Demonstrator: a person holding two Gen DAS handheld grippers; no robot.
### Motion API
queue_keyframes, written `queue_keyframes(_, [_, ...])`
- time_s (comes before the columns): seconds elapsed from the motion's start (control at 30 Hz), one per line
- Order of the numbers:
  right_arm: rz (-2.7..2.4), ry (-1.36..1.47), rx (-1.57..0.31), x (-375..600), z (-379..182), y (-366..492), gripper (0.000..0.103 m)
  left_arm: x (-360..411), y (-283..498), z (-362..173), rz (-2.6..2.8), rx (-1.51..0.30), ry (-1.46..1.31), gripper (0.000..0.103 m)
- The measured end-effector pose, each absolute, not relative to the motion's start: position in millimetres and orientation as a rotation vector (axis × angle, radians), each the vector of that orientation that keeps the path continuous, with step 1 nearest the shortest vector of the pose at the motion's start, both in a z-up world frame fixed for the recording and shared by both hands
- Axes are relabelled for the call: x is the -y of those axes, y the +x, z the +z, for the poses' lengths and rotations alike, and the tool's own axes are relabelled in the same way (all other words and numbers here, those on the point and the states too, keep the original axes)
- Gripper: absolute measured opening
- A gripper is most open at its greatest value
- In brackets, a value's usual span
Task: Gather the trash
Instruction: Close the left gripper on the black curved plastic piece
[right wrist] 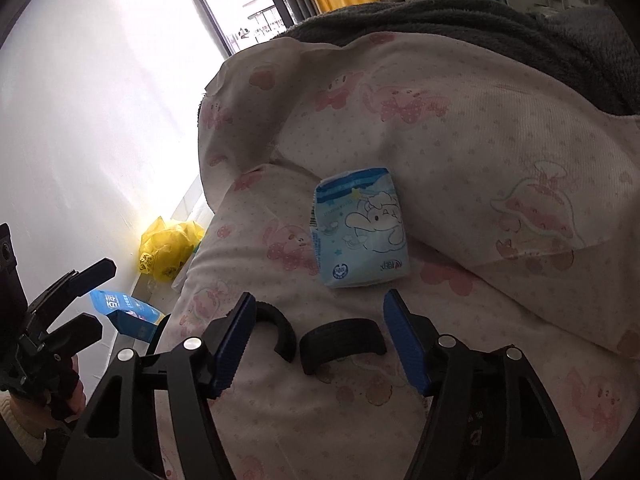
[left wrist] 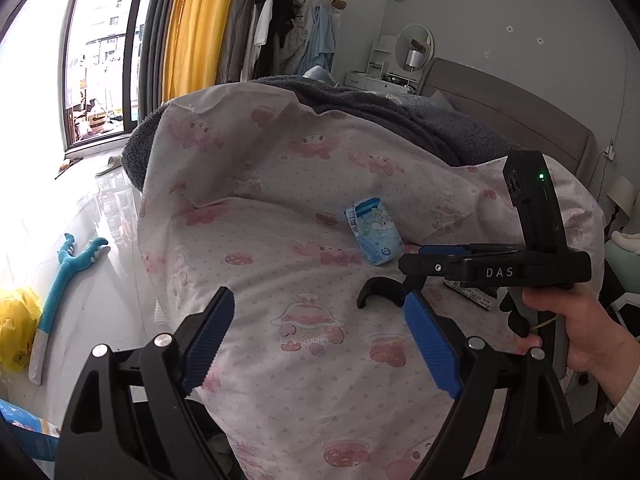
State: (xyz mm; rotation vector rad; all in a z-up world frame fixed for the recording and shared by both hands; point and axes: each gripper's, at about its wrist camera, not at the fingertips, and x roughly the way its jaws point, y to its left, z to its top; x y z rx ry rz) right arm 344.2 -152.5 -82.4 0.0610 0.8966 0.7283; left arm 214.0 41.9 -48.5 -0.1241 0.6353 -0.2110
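1. A small blue packet (right wrist: pixel 360 228) printed with a white cartoon figure is seen lying flat on a pink-patterned quilt (right wrist: pixel 480 120), in the shallow dip below a raised fold of that quilt
2. The right gripper (right wrist: pixel 320 340) is held just short of the packet, with its 2 blue-padded fingers (right wrist: pixel 404 344) spread wide and nothing between them; the packet is not touched
3. In the left wrist view the same packet (left wrist: pixel 374 232) is shown near the middle of the quilt (left wrist: pixel 280 280), with the right gripper (left wrist: pixel 408 258) reaching in from the right, its tip just beside the packet's lower right corner
4. That gripper is held by a bare hand (left wrist: pixel 576 332) at the right edge, and a green light (left wrist: pixel 541 176) is lit on its black upright part
5. The left gripper (left wrist: pixel 320 328) is held over the near part of the quilt, well apart from the packet, with its jaws wide and nothing held
6. A grey blanket (left wrist: pixel 400 116) is draped over the far side of the quilt
7. On the pale floor (left wrist: pixel 100 280) to the left, a yellow bag (left wrist: pixel 16 328), a blue plush toy (left wrist: pixel 68 276) and a slipper (left wrist: pixel 109 165) are seen
8. In the right wrist view the yellow bag (right wrist: pixel 168 248) and a blue box (right wrist: pixel 128 314) are shown beside the bed's edge
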Motion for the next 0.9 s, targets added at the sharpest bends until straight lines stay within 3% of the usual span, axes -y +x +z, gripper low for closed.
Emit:
queue_keyframes(0.33, [0.745,0.065,-0.939,159.4,-93.8,344.2,0.065,-21.7,228.3,-66.5,-0.233,-0.695,-0.122,0.089])
queue_keyframes(0.9, [0.781,0.11,-0.969,167.4,-100.8,349.9,0.046,16.1,243.9,-84.8,-0.268,-0.751,-0.088,0.089])
